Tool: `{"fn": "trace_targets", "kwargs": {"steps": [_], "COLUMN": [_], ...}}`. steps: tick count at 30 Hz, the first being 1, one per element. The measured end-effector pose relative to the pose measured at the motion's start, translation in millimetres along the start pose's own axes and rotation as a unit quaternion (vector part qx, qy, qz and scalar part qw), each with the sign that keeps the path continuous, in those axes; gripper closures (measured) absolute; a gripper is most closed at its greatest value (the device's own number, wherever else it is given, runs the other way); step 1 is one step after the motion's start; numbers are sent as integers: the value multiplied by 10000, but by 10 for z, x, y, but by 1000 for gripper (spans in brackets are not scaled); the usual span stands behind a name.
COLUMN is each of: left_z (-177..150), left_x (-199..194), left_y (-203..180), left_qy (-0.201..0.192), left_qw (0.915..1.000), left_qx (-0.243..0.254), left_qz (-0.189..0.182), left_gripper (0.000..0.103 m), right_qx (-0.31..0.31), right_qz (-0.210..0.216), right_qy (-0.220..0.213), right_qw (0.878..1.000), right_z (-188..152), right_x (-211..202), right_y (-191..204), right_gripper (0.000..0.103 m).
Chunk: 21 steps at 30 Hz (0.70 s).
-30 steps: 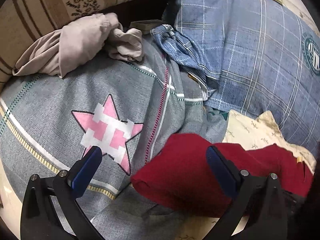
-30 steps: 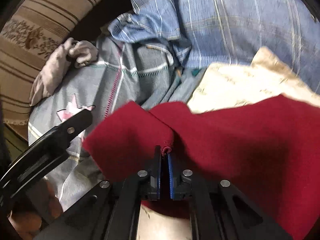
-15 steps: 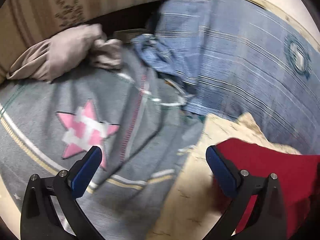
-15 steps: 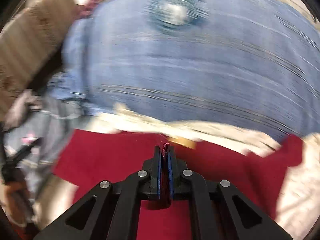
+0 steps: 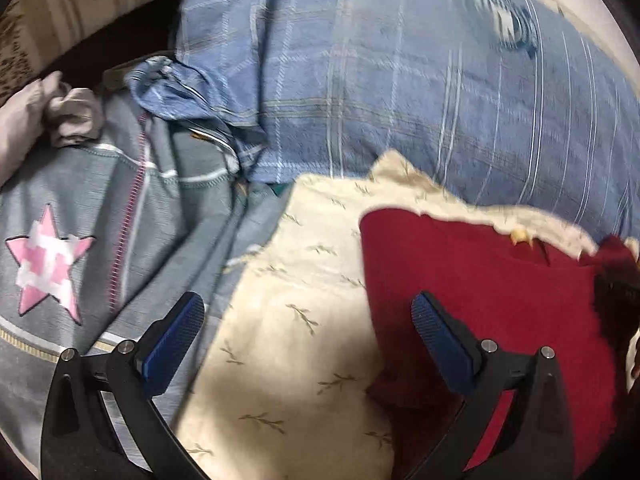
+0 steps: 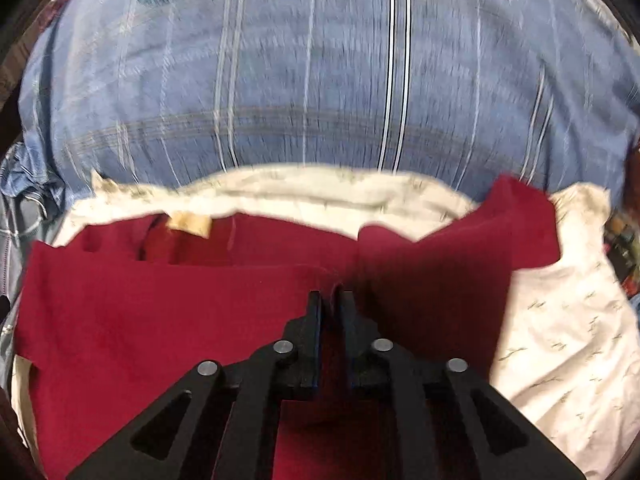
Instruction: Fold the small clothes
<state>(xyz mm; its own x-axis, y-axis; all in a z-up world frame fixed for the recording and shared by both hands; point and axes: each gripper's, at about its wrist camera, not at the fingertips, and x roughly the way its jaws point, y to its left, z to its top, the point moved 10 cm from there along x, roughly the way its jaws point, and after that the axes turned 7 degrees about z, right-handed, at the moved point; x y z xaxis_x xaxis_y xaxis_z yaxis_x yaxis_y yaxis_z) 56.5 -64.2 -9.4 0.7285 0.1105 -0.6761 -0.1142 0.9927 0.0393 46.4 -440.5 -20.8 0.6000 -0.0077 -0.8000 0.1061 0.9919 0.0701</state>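
A dark red garment (image 6: 160, 312) lies spread on a cream leaf-print cloth (image 6: 560, 344), its collar tag (image 6: 188, 222) at the far edge. My right gripper (image 6: 330, 296) is shut on a fold of the red garment near its middle. In the left wrist view the red garment (image 5: 500, 280) lies at the right on the cream cloth (image 5: 288, 360). My left gripper (image 5: 308, 316) is open and empty above the cream cloth, its right finger over the garment's left edge.
A blue plaid pillow (image 5: 400, 80) lies behind the garment and fills the far side of the right wrist view (image 6: 320, 80). A grey quilt with a pink star (image 5: 44, 264) is at the left. A crumpled beige garment (image 5: 48, 116) lies at the far left.
My right gripper has pulled the red garment to the right and spread it flat on the cream cloth. My left gripper has swung right, off the quilt and over the cream cloth.
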Motion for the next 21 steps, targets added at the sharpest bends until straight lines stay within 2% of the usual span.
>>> {"fn": "trace_targets", "kwargs": {"steps": [1,4,6,7,8,10,11,15,19,21], "left_z": [-39,-144,-150,-155,-151,-111,-75,54,131,46], "left_x": [36,110,108,104,92,44,-3,-36,96,245], "left_y": [-32,-66,-57,-45,-40,-40,-42,-131,-336,-376], "left_qy": [71,217,216,220,214,111,7,-34,-53,139], "left_qw": [9998,9976,9978,9981,9983,9986,9989,9994,9981,9965], "left_qx": [136,509,471,427,395,349,312,273,588,770], "left_qz": [97,420,405,383,373,373,360,209,163,303], "left_gripper": [0,0,0,0,0,0,0,0,0,0], "right_qx": [-1,42,167,218,229,126,40,-71,-158,-248], "right_qz": [-2,-89,94,282,467,893,934,686,492,594], "right_qy": [1,-369,-552,-591,-582,-437,-323,219,131,-66], "right_qw": [10000,9993,9983,9976,9969,9950,9951,9974,9986,9979], "right_z": [-18,-20,-22,-30,-35,-94,-131,-274,-214,-191], "right_x": [-20,-282,-448,-490,-489,-408,-324,166,108,-64], "right_y": [-7,-77,-60,-16,38,223,279,281,326,394], "right_gripper": [76,69,60,52,49,50,51,54,54,51]}}
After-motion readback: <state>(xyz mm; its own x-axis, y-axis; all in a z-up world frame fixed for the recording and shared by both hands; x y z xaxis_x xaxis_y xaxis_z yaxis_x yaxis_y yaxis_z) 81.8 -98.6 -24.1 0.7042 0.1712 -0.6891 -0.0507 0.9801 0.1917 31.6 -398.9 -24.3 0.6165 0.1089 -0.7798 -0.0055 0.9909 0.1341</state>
